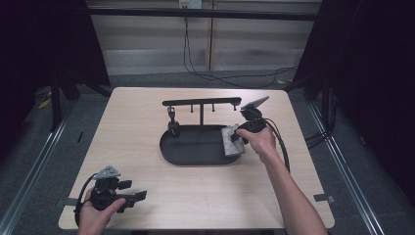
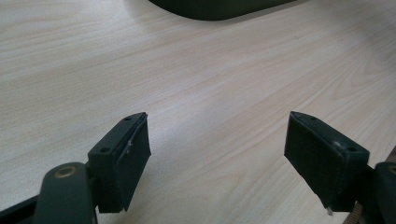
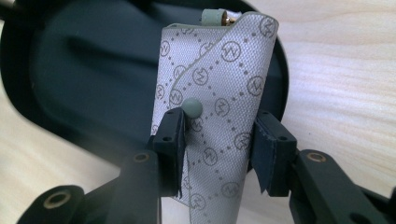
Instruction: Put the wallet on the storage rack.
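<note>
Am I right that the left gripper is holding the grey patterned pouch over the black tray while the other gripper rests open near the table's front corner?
Not quite: the right gripper holds the grey patterned pouch over the black tray, as the right gripper view shows. The left gripper is the open one near the table's front corner.

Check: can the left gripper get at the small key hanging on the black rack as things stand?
Probably yes. The left gripper is open near the table's front-left corner, with bare wood between it and the tray. The key hangs at the rack's left end; the right gripper, holding the wallet, sits on the tray's right.
</note>
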The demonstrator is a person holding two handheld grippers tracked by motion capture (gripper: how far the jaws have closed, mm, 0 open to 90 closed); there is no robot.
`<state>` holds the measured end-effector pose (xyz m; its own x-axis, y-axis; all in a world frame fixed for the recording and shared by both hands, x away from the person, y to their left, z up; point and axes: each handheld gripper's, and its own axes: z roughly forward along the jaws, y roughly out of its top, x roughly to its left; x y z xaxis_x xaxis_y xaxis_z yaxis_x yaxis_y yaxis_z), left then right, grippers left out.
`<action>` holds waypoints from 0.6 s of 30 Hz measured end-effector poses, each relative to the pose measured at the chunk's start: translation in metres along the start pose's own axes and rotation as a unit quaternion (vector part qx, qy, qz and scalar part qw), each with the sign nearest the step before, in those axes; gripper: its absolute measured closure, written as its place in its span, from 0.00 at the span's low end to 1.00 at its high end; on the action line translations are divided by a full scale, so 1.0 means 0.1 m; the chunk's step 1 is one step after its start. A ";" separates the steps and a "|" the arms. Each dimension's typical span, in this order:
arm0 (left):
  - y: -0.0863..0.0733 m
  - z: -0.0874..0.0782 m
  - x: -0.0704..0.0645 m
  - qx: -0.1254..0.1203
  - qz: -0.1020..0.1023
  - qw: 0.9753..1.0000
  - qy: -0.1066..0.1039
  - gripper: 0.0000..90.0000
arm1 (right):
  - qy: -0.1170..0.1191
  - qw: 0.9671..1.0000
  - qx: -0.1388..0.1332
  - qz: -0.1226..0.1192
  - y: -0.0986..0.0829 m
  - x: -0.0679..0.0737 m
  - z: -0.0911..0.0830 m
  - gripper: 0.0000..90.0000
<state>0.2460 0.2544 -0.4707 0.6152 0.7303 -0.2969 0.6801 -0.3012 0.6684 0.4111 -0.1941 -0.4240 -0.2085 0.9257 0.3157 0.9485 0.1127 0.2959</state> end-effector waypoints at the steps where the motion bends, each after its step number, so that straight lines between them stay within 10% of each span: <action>1: 0.00 0.01 -0.01 0.000 -0.002 1.000 -0.001 0.25 | -0.001 1.000 -0.002 0.000 0.00 0.00 0.02 0.65; 18: -0.01 0.00 -0.01 -0.002 -0.002 1.000 -0.004 0.25 | 0.022 1.000 -0.020 0.011 -0.03 0.01 0.30 0.64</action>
<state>0.2450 0.2542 -0.4704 0.6155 0.7270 -0.3044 0.6805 -0.2954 0.6706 0.4149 -0.1831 -0.4513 -0.1979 0.9113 0.3611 0.9433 0.0768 0.3231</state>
